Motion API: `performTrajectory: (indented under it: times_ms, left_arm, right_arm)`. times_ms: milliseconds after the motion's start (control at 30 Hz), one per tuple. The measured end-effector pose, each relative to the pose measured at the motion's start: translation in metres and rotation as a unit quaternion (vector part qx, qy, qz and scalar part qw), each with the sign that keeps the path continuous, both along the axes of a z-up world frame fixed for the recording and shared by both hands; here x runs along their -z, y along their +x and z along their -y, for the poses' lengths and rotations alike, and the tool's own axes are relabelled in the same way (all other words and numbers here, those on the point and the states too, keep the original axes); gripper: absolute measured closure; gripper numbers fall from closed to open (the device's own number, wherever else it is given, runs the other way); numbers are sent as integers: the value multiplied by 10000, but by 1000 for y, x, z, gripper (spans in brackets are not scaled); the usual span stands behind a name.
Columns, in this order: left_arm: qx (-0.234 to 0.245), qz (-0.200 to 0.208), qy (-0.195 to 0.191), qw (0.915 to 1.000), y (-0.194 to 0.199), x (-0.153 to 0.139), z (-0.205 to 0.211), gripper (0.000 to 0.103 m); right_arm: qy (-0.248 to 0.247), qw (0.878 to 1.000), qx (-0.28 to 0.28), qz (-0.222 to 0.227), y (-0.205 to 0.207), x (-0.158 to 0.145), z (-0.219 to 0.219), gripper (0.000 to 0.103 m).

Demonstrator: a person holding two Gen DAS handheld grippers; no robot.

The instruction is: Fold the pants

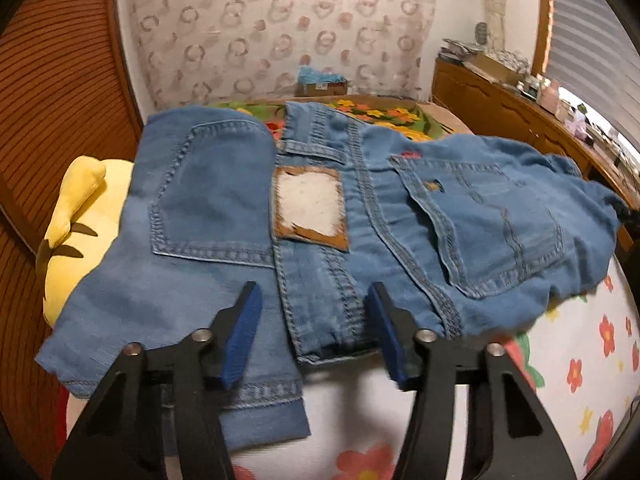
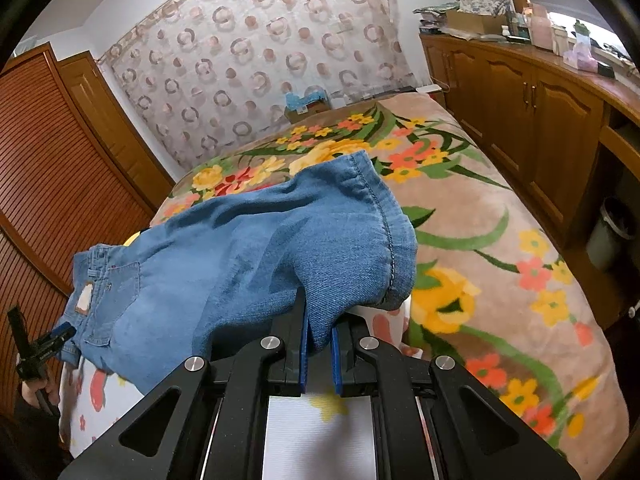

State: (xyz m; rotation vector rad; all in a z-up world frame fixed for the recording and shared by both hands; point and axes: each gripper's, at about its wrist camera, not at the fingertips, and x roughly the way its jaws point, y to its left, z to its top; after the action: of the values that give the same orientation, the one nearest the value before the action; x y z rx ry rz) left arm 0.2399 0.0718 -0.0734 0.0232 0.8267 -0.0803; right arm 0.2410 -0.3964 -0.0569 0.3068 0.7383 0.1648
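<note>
The jeans (image 1: 360, 216) lie across the near end of the bed (image 2: 500, 240): soft, limp denim, likely heavy enough to sag. The right gripper (image 2: 319, 354) pinches a fold by the hem; the left gripper (image 1: 314, 332) gapes around the waistband, the thick seam to grab.

Both views are evenly lit by soft daylight from the window (image 1: 592, 92) at the far right, which blows out to white glare above the wooden cabinet (image 2: 520, 120). The left wrist view is dimmer and warmer, with motion blur across the jeans (image 1: 360, 208). Only a faint shadow lies under the jeans' near edge. Fisheye distortion bends the cabinet, and black corners vignette each frame.
</note>
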Motion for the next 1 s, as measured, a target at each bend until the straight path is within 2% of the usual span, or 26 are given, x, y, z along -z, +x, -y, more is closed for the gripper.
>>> performTrajectory:
  times_ms: [67,200,300,367,400,433,533,700,1000]
  left_arm:
    - [77,-26,-44,10000,-2,2,1,57]
    - [108,-91,-116,9998,-2,11,0,57]
    - [112,-136,-122,9998,0,15,2,53]
    - [175,-111,45,9998,1,16,8,52]
    - [201,-87,107,9997,0,16,11,60]
    - [283,-95,7,9996,0,16,11,75]
    - [297,-28,-119,9995,-3,13,12,86]
    - [217,558,-187,9980,-20,-22,15,88]
    - [224,1270,-248,9913,-57,-83,9,90]
  right_arm:
    - [9,10000,-2,-12,0,-6,3,94]
    - [47,10000,0,-37,1,-6,4,94]
    - [71,10000,-7,-44,1,-7,5,94]
    - [56,10000,-29,-31,1,-8,3,94]
    - [37,10000,-38,-15,0,-10,2,94]
    - [17,10000,-52,11,0,-11,2,95]
    - [-69,9999,-93,124,-2,-18,-1,95]
    - [-238,9991,-105,337,-6,-35,-1,96]
    - [-538,9951,-166,816,-37,-79,-10,97]
